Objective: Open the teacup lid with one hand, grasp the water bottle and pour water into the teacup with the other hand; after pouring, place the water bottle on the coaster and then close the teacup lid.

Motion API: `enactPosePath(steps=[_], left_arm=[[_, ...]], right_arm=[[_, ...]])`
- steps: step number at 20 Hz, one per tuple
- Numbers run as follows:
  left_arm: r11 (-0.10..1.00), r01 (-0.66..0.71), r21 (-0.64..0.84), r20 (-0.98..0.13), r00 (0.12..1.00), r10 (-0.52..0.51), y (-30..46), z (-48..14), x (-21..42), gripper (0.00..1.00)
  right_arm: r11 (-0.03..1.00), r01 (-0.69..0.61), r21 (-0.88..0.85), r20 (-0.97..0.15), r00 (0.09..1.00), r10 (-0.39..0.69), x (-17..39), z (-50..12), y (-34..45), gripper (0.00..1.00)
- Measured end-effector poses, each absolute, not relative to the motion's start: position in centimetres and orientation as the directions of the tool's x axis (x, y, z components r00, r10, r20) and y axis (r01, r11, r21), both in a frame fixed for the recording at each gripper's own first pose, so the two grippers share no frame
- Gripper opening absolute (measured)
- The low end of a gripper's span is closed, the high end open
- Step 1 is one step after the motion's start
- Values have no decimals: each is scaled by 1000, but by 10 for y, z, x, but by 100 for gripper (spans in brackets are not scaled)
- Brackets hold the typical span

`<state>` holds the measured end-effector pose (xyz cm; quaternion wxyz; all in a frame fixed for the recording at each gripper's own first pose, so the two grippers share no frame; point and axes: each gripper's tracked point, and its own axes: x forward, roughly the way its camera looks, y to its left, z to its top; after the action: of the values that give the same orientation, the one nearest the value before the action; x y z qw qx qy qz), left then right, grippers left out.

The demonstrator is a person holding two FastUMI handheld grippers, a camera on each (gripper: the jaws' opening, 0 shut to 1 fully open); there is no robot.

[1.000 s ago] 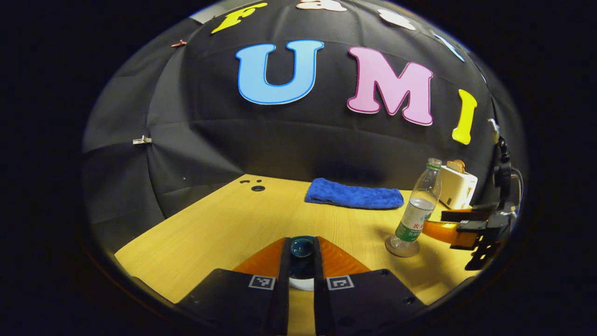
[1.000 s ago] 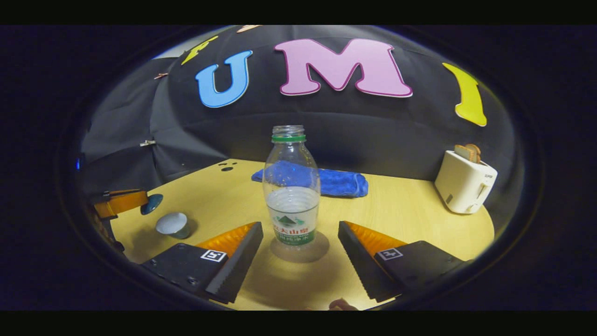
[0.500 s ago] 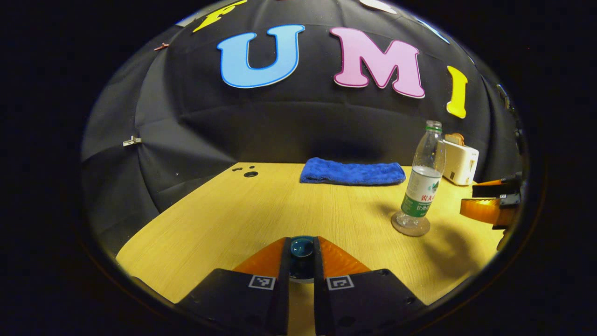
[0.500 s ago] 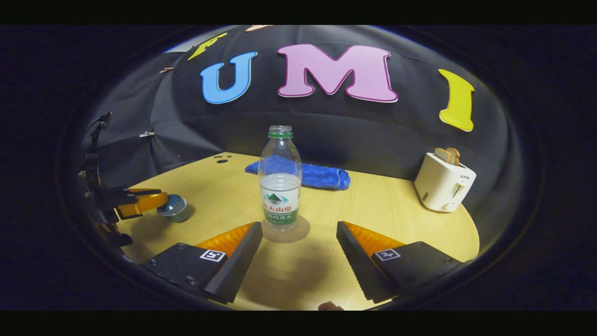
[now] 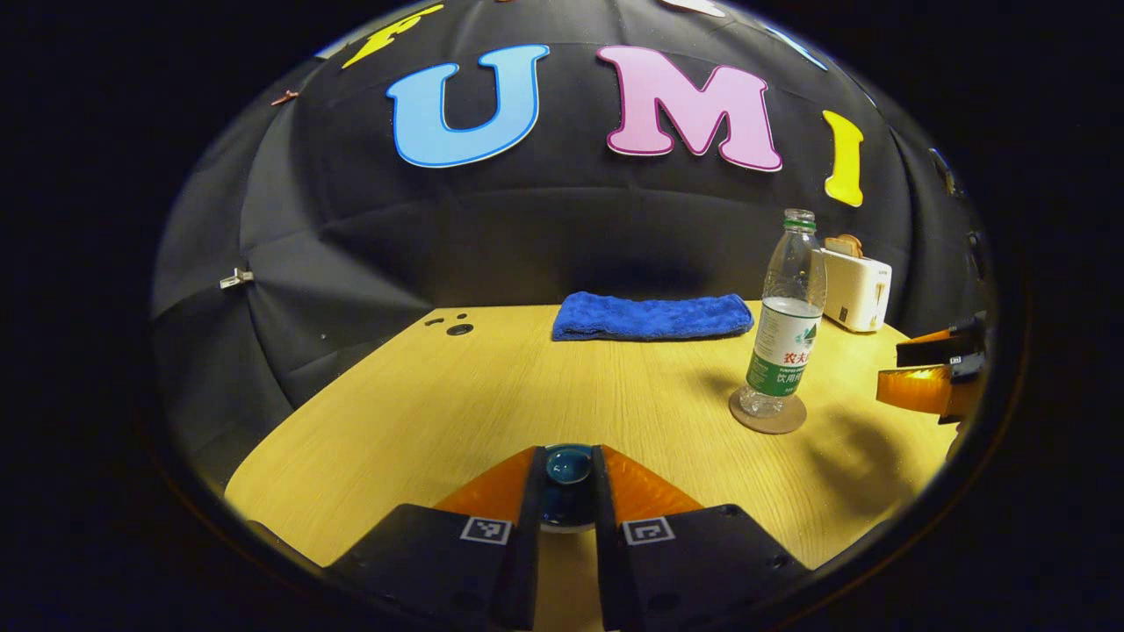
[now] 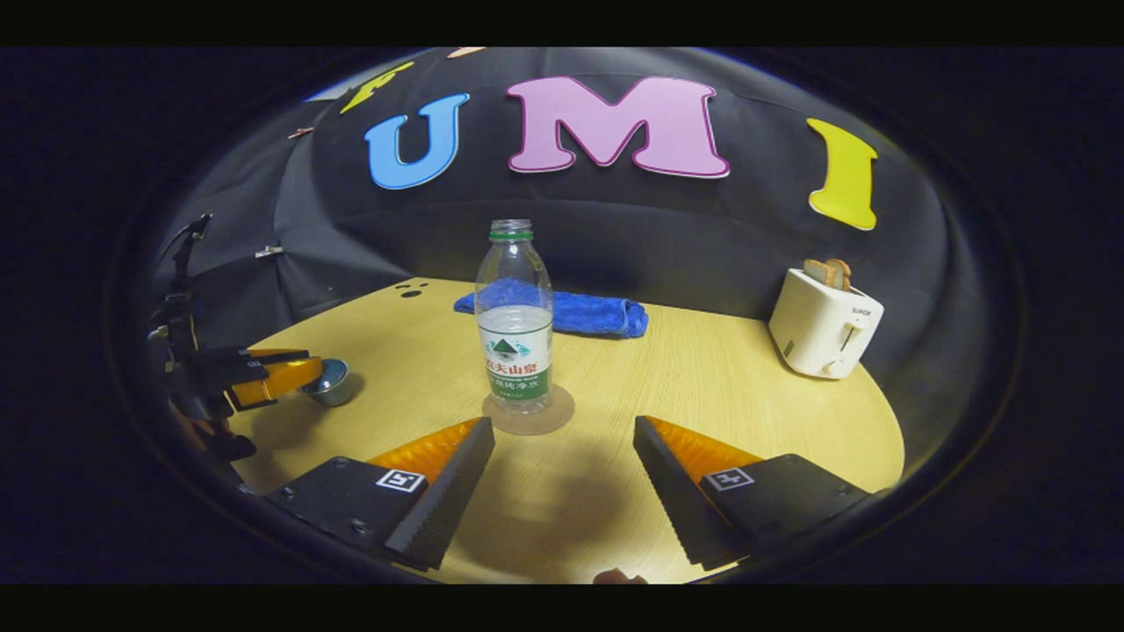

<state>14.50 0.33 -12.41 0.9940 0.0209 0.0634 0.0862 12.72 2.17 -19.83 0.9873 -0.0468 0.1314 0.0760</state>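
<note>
In the left gripper view, the left gripper (image 5: 568,478) sits at the bottom centre with its 2 fingers pressed against a dark blue teacup lid (image 5: 567,465), pinching its knob; the cup beneath is mostly hidden. The same gripper shows at the left edge of the right gripper view, where the lid sits on a small teacup (image 6: 330,384) on the table (image 6: 702,395).

The water bottle (image 6: 515,326) stands upright just left of centre in the right gripper view, uncapped, on a round coaster (image 6: 529,413). It is clear plastic, with water reaching roughly to the top of its label, a little under half its height. In the left gripper view the bottle is at the right, with the other gripper at the right edge beyond it.

The right gripper (image 6: 562,478) is at the bottom of its own view, fingers spread wide and holding nothing, apart from the bottle.

A folded blue towel (image 6: 571,312) lies behind the bottle. A white toaster (image 6: 824,325) at the right holds 2 slices of bread (image 6: 827,271) in its slots.
</note>
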Motion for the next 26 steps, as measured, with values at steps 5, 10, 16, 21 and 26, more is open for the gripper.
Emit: enactPosePath(steps=[5, 10, 16, 21, 26], left_arm=[[986, -162, 32, -85, 983, 165, 2, -109, 138, 56], [981, -180, 71, -37, 982, 183, 2, -65, 119, 97], [967, -231, 109, 31, 973, 229, -3, 10, 68, 97], [962, -269, 48, 117, 958, 262, -14, 81, 17, 97], [970, -241, 38, 195, 954, 229, -25, 136, -26, 97]], right_arm=[[984, -168, -65, -265, 953, 145, 124, -193, 26, 96], [985, -166, -51, -244, 958, 149, 113, -167, 26, 97], [990, -137, -20, -197, 972, 130, 77, -112, 11, 97], [995, -101, 17, -138, 985, 102, 26, -68, -1, 98], [999, -16, 34, -56, 998, 18, -15, -30, -25, 99]])
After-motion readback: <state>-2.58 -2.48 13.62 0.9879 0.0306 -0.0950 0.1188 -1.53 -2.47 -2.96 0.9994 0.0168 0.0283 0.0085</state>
